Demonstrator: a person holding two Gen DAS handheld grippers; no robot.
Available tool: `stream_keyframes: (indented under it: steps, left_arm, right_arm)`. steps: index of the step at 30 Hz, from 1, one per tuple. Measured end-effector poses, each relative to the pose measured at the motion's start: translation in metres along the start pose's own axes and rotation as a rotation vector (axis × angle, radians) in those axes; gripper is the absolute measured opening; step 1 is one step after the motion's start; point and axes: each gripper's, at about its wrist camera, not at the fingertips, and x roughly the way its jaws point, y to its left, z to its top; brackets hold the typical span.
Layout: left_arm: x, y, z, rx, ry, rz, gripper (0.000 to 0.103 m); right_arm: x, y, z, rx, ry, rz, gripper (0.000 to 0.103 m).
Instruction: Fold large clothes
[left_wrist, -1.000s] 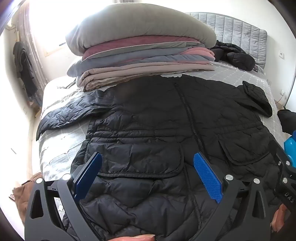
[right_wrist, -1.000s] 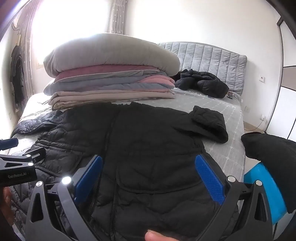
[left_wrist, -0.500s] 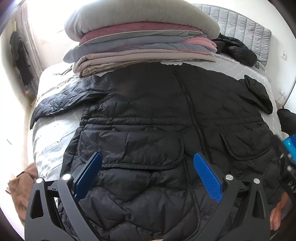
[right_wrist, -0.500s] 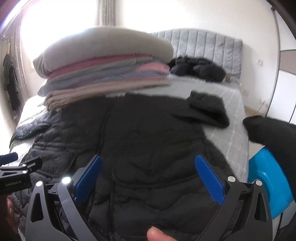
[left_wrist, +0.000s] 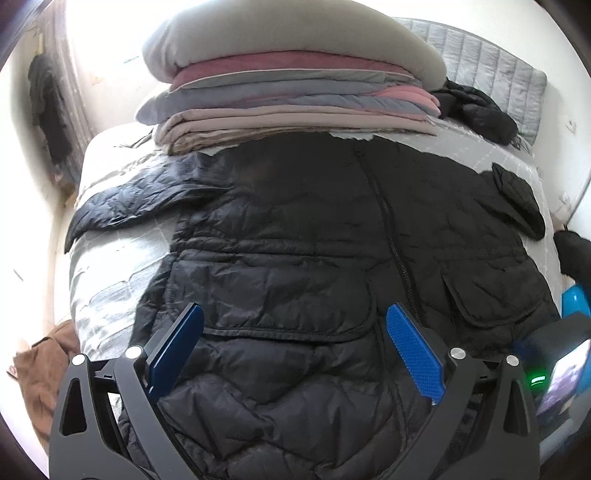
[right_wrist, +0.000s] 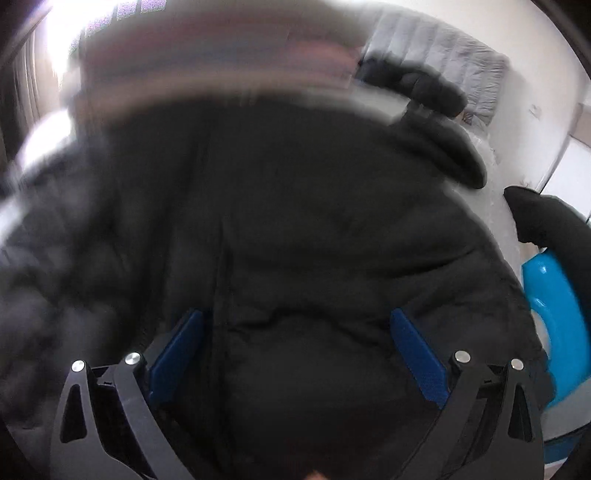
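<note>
Lying flat, black jacket (left_wrist: 295, 251) spreads beneath both seemingly open tongs (left_wrist: 293, 347).

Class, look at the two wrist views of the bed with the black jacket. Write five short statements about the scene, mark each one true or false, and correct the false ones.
1. The black jacket lies spread flat on the bed, zipper side up. True.
2. The left gripper is clamped on the jacket's hem. False: its fingers stand wide apart over the jacket, gripping nothing.
3. A stack of folded bedding sits beyond the jacket's collar. True.
4. The jacket is bright red. False: it is black.
5. The right gripper is open above the jacket. True, though that view is blurred.
</note>
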Motion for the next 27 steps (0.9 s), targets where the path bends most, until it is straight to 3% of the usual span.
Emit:
stream_keyframes:
  steps: [3,6,8,10,17,27]
  left_arm:
    - [-0.002,0.004,0.0,0.01,-0.013,0.027,0.096]
    - [-0.004,0.007,0.001,0.003,-0.014,0.031,0.096]
    - [-0.005,0.008,0.001,0.004,-0.02,0.043,0.096]
    - [-0.007,0.006,0.001,0.015,-0.025,0.056,0.096]
    - [0.004,-0.002,0.001,0.015,0.015,0.051,0.096]
    - [0.009,-0.018,-0.003,0.052,0.033,0.05,0.096]
  right_arm:
    - [-0.005,-0.001,0.0,0.006,-0.025,0.027,0.097]
    - [-0.016,-0.025,0.007,0.13,-0.06,0.148,0.097]
    - [-0.037,-0.044,0.02,0.214,-0.14,0.238,0.097]
    - [-0.051,-0.047,0.033,0.202,-0.133,0.268,0.097]
    - [-0.054,-0.03,0.059,0.135,-0.013,0.237,0.097]
    - [-0.062,-0.028,0.051,0.099,-0.061,0.244,0.097]
